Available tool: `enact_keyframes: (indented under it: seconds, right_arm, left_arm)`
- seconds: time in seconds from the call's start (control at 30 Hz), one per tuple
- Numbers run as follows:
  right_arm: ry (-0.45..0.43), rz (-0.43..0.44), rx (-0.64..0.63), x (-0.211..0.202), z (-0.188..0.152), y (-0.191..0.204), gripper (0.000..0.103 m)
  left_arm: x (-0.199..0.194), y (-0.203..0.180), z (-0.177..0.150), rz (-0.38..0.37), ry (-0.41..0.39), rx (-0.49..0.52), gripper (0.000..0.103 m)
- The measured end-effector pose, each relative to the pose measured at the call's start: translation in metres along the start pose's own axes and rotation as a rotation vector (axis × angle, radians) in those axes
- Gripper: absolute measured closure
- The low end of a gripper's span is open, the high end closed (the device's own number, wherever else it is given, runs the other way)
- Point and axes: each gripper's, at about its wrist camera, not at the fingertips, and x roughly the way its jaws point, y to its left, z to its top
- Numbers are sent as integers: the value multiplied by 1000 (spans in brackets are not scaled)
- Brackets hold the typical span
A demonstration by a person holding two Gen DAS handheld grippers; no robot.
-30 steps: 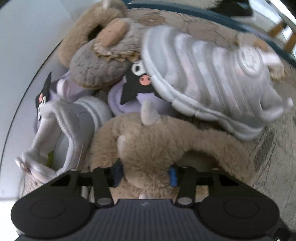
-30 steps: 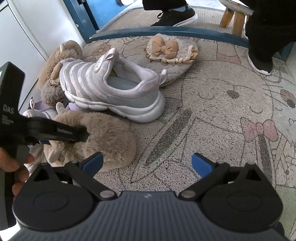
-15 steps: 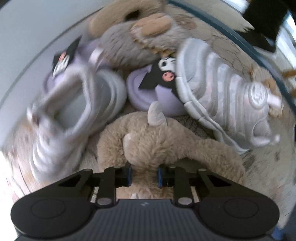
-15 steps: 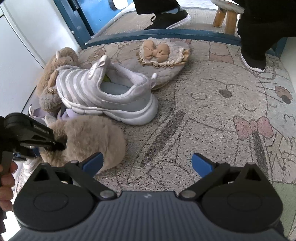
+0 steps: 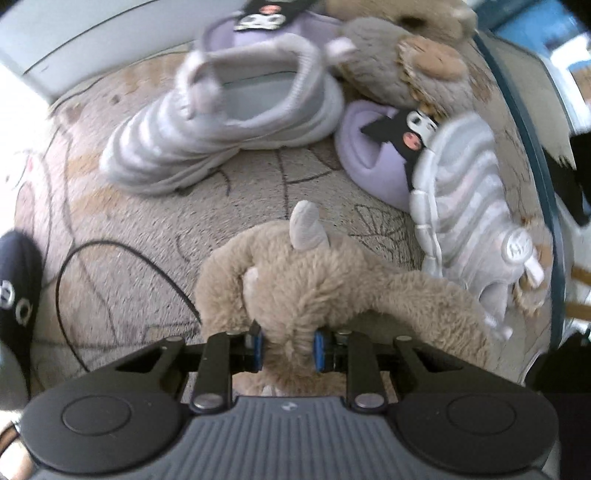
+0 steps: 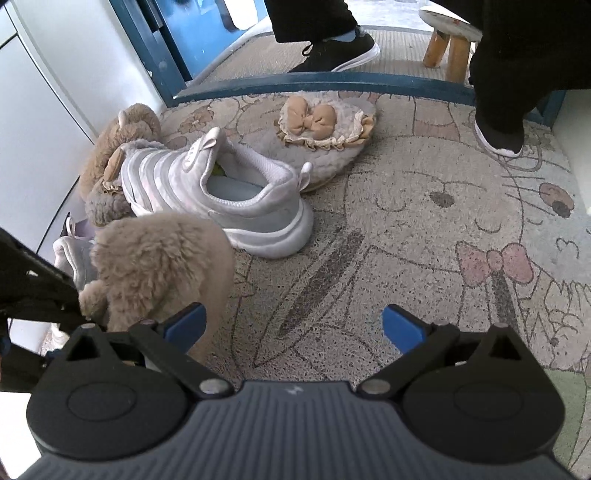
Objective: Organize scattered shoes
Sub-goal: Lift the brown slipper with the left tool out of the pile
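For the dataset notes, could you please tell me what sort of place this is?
Probably a home entryway: a cartoon doormat strewn with a grey sneaker and a fluffy tan slipper, beside a blue door frame and a small wooden stool.

Left tongs (image 5: 287, 350) pinched nearly closed (blue pads); right tongs (image 6: 293, 326) spread wide.

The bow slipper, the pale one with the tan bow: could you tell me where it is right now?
In the right wrist view, the bow slipper lies on the cartoon rug at upper centre, just behind the heel of the grey sneaker and before the blue threshold strip.
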Motion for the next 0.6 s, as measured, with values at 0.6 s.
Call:
enact_keyframes:
  seconds: [0.6]
  right_arm:
    - [16, -2, 1, 1, -3, -1, 2]
  left_arm:
    - [33, 48, -2, -27, 181, -431, 78]
